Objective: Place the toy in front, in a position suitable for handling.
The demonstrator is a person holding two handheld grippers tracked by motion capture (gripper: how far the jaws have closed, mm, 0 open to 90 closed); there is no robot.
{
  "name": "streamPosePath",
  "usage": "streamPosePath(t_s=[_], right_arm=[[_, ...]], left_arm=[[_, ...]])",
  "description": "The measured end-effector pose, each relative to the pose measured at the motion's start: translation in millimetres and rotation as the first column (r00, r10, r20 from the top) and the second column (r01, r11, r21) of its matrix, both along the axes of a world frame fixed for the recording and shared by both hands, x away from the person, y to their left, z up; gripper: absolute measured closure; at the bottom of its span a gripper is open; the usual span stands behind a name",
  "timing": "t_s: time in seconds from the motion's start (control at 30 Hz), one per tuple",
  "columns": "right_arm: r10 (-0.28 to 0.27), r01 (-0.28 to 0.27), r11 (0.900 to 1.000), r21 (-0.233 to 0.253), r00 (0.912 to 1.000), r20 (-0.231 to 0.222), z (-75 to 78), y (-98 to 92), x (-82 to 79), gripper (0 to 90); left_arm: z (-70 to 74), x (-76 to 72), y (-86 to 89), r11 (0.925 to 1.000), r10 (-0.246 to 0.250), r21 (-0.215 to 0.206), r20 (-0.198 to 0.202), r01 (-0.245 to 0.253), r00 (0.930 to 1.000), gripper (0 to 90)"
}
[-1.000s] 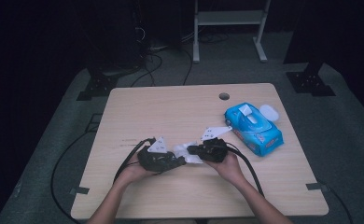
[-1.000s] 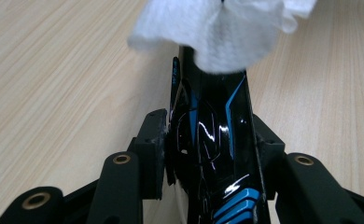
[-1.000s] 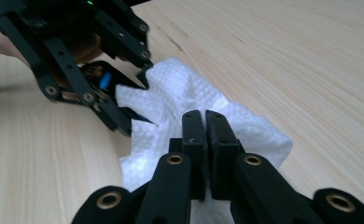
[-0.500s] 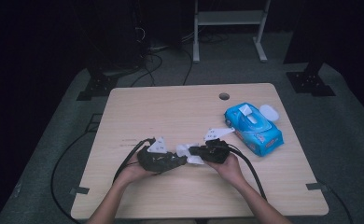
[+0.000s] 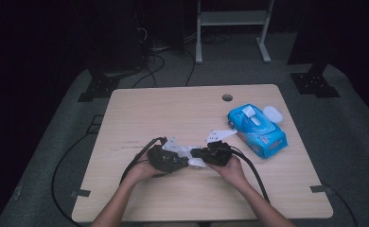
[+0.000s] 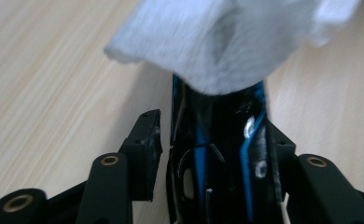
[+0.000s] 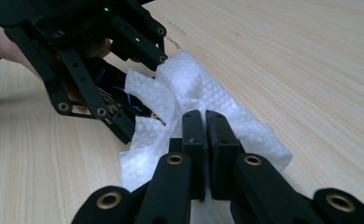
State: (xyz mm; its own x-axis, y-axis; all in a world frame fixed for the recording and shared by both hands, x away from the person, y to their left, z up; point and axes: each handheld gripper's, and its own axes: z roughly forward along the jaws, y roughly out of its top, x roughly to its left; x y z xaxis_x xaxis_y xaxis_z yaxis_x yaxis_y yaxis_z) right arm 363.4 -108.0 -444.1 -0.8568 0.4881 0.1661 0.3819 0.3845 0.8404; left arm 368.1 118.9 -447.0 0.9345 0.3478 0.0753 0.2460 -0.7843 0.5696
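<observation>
Dim room, pale wood table [image 5: 140, 113], wipes pack [image 5: 257, 131] off to the right. Right gripper [image 7: 205, 122] pinches a white wipe [image 7: 180, 93] over a dark object clamped in the left gripper [image 6: 203, 135]. I'd rub gently, keeping that clamp steady. Can't really tell what the object is, too blurry.

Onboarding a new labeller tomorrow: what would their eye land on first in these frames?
Probably the bright blue wipes pack at the table's right side, its lid flipped open. Next, the white wipe at the near middle: the right gripper is shut on it, rubbing it against a dark object with blue lines that sits between the jaws of the left gripper.
</observation>
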Motion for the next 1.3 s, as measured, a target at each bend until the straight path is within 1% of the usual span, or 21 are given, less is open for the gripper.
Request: streamPosePath(t_s=[0.07, 0.2, 0.3, 0.4, 0.43, 0.5, 0.57, 0.63, 0.67, 0.77, 0.8, 0.87, 0.93, 0.97, 1.0, 1.07, 1.1, 1.17, 1.2, 1.27, 1.3], right_arm=[[-0.001, 0.001, 1.000, 0.002, 1.0000, -0.003, -0.8, 0.1, 0.0, 86.9], [-0.001, 0.001, 1.000, 0.003, 1.0000, -0.003, -1.2, 0.7, 0.0, 86.9], [0.001, -0.001, 1.000, 0.005, 1.0000, -0.007, -1.4, 1.2, 0.1, 86.9], [-0.001, 0.001, 1.000, 0.009, 1.0000, -0.009, -1.5, -0.1, 0.3, 86.9], [-0.002, 0.002, 1.000, 0.013, 1.0000, -0.010, -1.6, -0.7, 0.4, 86.9], [-0.004, 0.005, 0.999, 0.035, 0.9998, -0.020, -1.1, -3.4, 0.6, 86.9], [-0.005, 0.005, 0.999, 0.037, 0.9998, -0.017, 0.2, -4.5, -0.2, 86.9], [-0.004, 0.005, 0.999, 0.052, 0.9999, -0.011, 2.3, -6.4, -0.4, 87.0], [-0.006, 0.007, 0.998, 0.058, 0.9999, -0.013, 3.3, -7.2, -0.7, 87.0], [0.000, 0.000, 0.995, 0.102, 1.0000, -0.007, 9.8, -10.6, -3.1, 87.0], [0.001, -0.001, 0.994, 0.109, 1.0000, -0.001, 11.9, -11.4, -4.2, 86.9], [0.004, -0.006, 0.993, 0.122, 0.9999, 0.017, 17.3, -12.9, -7.2, 87.0], [0.004, -0.008, 0.991, 0.134, 0.9995, 0.030, 21.0, -14.4, -9.3, 87.0], [0.003, -0.008, 0.991, 0.132, 0.9993, 0.038, 21.9, -15.1, -10.0, 87.0], [-0.001, -0.004, 0.991, 0.131, 0.9993, 0.037, 22.2, -16.3, -10.5, 86.9], [-0.002, -0.002, 0.991, 0.134, 0.9994, 0.034, 21.6, -17.5, -10.4, 86.9], [-0.011, 0.007, 0.992, 0.123, 0.9995, 0.030, 19.4, -19.4, -10.2, 86.9], [-0.012, 0.010, 0.993, 0.121, 0.9997, 0.019, 16.9, -20.8, -10.6, 86.9], [-0.013, 0.010, 0.993, 0.120, 0.9997, 0.019, 16.3, -20.8, -11.3, 86.9], [-0.012, 0.010, 0.992, 0.124, 0.9998, 0.018, 17.2, -20.3, -12.4, 86.9], [-0.009, 0.004, 0.992, 0.127, 0.9992, 0.039, 22.0, -18.2, -14.8, 86.9]], left_arm=[[1.2, 1.3, -4.3, 0.9989, -0.021, 0.041, -0.008, 0.021, 0.9998, 52.7], [3.1, 2.6, -8.5, 0.9976, -0.037, 0.058, -0.009, 0.038, 0.9993, 55.3], [4.9, 5.2, -12.7, 0.9941, -0.055, 0.093, -0.016, 0.056, 0.9983, 56.1], [5.7, 3.1, -13.1, 0.9933, -0.069, 0.095, 0.022, 0.066, 0.9974, 56.6], [5.9, 1.4, -12.6, 0.9940, -0.070, 0.087, 0.050, 0.066, 0.9963, 56.9], [6.7, 0.1, -12.6, 0.9934, -0.074, 0.092, 0.058, 0.068, 0.9956, 57.0], [7.1, -1.1, -12.7, 0.9941, -0.073, 0.085, 0.070, 0.067, 0.9948, 57.0], [9.9, -5.0, -12.4, 0.9952, -0.089, 0.050, 0.097, 0.084, 0.9913, 57.1], [11.4, -6.3, -12.1, 0.9956, -0.090, 0.032, 0.100, 0.087, 0.9909, 57.1], [15.4, -9.7, -9.1, 0.9953, -0.090, -0.025, 0.123, 0.094, 0.9883, 57.2], [16.6, -10.6, -7.1, 0.9939, -0.085, -0.060, 0.119, 0.092, 0.9893, 57.2], [18.4, -11.6, -3.9, 0.9906, -0.079, -0.101, 0.123, 0.092, 0.9893, 57.3], [20.2, -12.7, -0.3, 0.9853, -0.073, -0.145, 0.120, 0.090, 0.9901, 57.3], [20.7, -13.8, 2.0, 0.9804, -0.064, -0.178, 0.123, 0.086, 0.9903, 57.3], [21.0, -14.5, 3.8, 0.9772, -0.062, -0.194, 0.125, 0.086, 0.9902, 57.3], [21.3, -14.8, 5.2, 0.9761, -0.061, -0.200, 0.126, 0.086, 0.9902, 57.3], [21.2, -16.1, 8.4, 0.9686, -0.052, -0.235, 0.126, 0.081, 0.9907, 57.3], [21.1, -17.7, 10.6, 0.9615, -0.050, -0.263, 0.120, 0.080, 0.9916, 57.3], [20.2, -18.5, 10.4, 0.9594, -0.052, -0.270, 0.116, 0.082, 0.9919, 57.3], [19.0, -19.5, 9.1, 0.9593, -0.053, -0.270, 0.118, 0.083, 0.9916, 57.3], [19.1, -19.7, 8.7, 0.9575, -0.053, -0.276, 0.119, 0.084, 0.9915, 57.2]])
